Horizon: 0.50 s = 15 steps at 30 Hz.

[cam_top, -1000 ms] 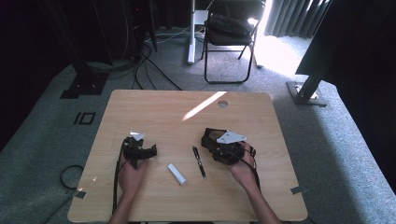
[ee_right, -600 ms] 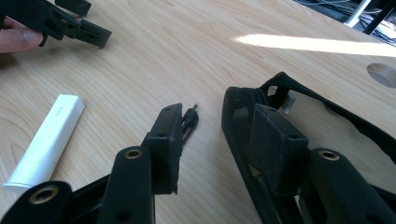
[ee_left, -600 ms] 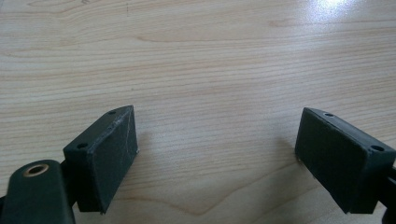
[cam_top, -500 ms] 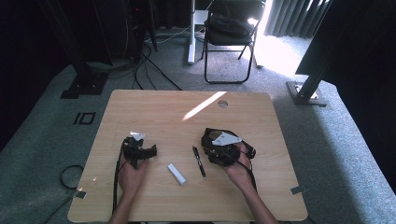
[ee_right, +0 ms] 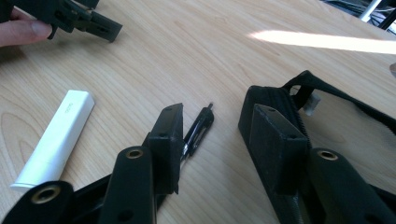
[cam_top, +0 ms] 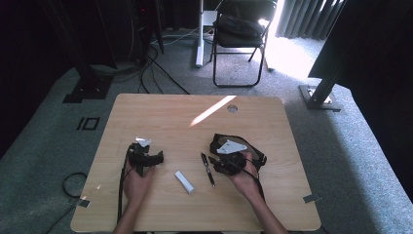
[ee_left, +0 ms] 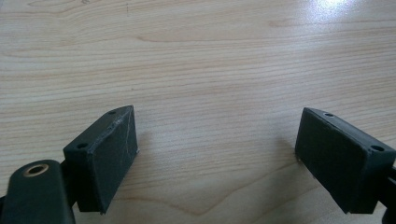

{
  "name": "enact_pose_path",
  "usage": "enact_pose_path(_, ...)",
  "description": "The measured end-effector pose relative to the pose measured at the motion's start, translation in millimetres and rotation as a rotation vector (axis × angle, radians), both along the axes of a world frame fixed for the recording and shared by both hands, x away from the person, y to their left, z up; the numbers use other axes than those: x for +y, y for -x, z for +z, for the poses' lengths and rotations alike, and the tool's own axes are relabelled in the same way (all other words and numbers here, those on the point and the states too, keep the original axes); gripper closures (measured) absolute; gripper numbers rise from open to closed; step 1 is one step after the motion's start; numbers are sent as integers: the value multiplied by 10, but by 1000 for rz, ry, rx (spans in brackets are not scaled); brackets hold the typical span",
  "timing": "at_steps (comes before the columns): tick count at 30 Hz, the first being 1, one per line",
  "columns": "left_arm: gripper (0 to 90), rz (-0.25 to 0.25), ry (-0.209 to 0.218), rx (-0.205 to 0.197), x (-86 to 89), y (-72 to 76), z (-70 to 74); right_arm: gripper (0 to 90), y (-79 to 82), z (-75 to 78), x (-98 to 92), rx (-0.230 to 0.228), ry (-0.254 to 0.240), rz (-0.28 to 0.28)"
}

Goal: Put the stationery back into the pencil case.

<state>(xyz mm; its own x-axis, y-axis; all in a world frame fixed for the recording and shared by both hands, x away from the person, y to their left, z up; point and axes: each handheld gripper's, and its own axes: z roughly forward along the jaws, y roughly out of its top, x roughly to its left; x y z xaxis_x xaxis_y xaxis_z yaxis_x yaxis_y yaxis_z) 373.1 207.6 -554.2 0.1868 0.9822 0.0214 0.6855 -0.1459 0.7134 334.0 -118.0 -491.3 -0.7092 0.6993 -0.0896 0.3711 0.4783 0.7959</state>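
A black pen (cam_top: 208, 169) lies on the wooden table (cam_top: 195, 107), right of centre, and a white stick-shaped cap or case (cam_top: 184, 182) lies to its left. My right gripper (cam_top: 217, 164) rests low beside the pen. In the right gripper view it is open (ee_right: 217, 114), and the pen (ee_right: 198, 130) lies between the jaws, close to the left one, with no pad pressing on it. A black pouch (ee_right: 266, 100) with a strap sits just behind the right jaw. My left gripper (cam_top: 155, 157) lies on the table at the left, its jaws wide open (ee_left: 217, 116) over bare wood.
The white stick (ee_right: 56, 140) lies left of my right jaws, and the other hand with its gripper (ee_right: 88, 21) is farther off. A sunlit stripe (cam_top: 212, 110) crosses the far half of the table. A folding chair (cam_top: 238, 39), cables and stands sit on the floor beyond.
My right gripper has shifted slightly left, toward the pen. The left hand and gripper have stayed in place.
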Motion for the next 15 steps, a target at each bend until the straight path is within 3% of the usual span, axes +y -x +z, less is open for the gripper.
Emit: enact_pose_path(15, 133, 0, 0, 0, 0, 0, 0, 549, 21, -112, 105, 24, 21, 21)
